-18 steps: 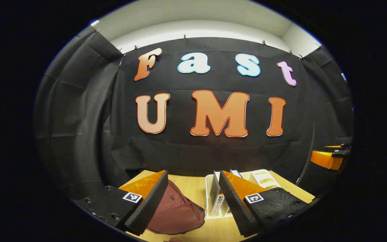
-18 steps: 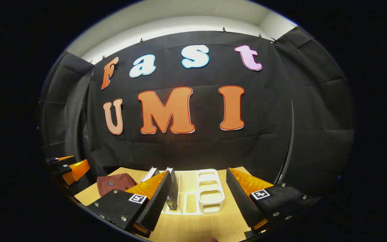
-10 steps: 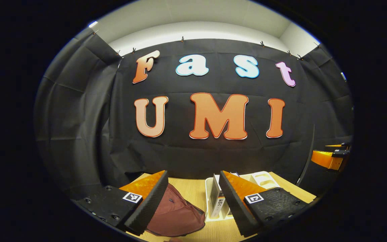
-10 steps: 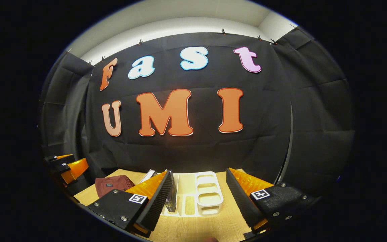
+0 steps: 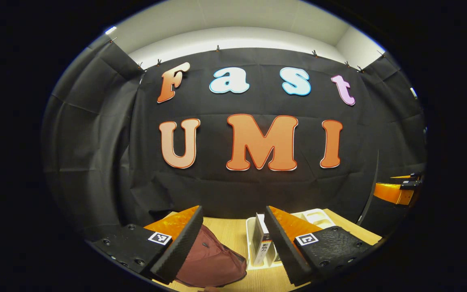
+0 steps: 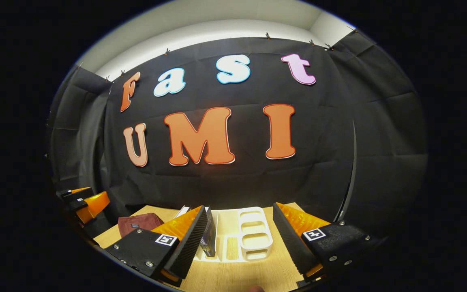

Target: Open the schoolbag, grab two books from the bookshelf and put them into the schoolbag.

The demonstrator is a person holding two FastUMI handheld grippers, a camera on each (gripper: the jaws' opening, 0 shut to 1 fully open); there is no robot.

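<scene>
A maroon schoolbag [image 5: 213,259] lies on the wooden table [image 5: 233,231], seen between my left gripper's fingers; in the right gripper view the schoolbag [image 6: 138,224] sits at the far left. To its right stands a white bookshelf [image 5: 253,247] with upright books [image 5: 262,243]. In the right gripper view the bookshelf [image 6: 253,239] stands ahead with a dark book [image 6: 209,239] at its left side. My left gripper [image 5: 233,243] is open and holds nothing, above the table's near edge. My right gripper [image 6: 237,243] is open too, in front of the bookshelf.
The other gripper [image 5: 397,190] shows at the right edge of the left gripper view, and at the left edge [image 6: 81,200] of the right gripper view. The black cloth wall [image 6: 233,182] rises just behind the table.
Both views have shifted slightly; the left gripper view has tilted up a little, so the bag and shelf sit lower. Both grippers stay open.
</scene>
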